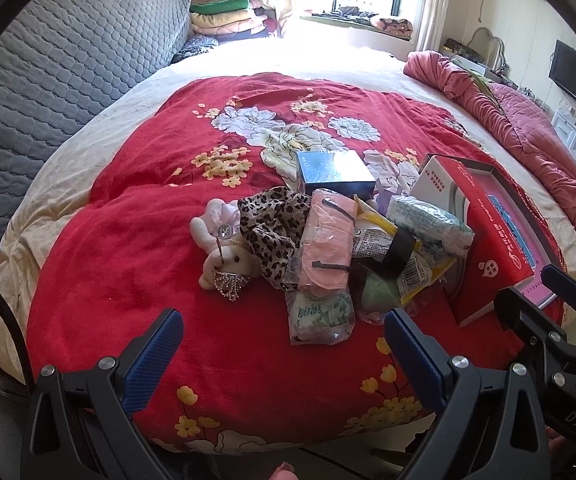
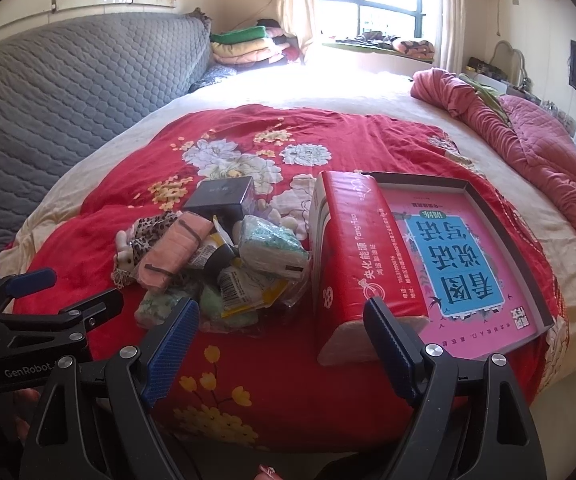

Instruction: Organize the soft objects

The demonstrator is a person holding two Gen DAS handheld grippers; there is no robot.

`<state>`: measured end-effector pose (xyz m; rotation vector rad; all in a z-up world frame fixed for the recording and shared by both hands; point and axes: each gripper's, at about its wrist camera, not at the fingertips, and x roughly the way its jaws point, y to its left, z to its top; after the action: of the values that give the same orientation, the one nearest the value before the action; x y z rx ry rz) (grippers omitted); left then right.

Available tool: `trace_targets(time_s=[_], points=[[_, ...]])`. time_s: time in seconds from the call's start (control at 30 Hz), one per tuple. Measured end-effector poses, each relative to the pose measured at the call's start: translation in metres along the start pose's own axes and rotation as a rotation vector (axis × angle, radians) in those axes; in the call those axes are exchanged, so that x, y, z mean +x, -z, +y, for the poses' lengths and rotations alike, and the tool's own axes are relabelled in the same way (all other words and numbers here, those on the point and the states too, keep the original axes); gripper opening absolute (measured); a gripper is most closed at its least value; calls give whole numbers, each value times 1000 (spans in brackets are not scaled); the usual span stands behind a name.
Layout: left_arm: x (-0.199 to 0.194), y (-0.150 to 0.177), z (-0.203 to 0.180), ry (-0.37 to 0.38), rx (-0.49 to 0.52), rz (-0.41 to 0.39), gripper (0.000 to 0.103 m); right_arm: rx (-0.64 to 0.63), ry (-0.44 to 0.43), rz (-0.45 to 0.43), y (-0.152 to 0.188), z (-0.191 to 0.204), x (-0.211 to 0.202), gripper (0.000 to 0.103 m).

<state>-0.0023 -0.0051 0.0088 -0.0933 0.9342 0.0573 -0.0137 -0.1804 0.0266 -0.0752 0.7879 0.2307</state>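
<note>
Red floral blanket (image 1: 136,240) covers the bed's near edge and carries a heap of soft things. Leftmost lies a white plush bunny (image 1: 224,254), then a crumpled leopard-print scarf (image 1: 272,228), a pink cloth in clear wrap (image 1: 326,248), and tissue packs (image 1: 432,220). A red tissue pack (image 2: 352,256) leans on an open box (image 2: 488,216). Left hand-held gripper (image 1: 282,354) and right hand-held gripper (image 2: 282,336) both gape wide, empty.
</note>
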Motion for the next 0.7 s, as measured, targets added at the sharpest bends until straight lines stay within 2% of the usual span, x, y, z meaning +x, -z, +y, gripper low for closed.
trace_targets(time_s=[0.7], points=[[7,1,0,45,-8,17,101,8,-16,7,2,-3,4,85]])
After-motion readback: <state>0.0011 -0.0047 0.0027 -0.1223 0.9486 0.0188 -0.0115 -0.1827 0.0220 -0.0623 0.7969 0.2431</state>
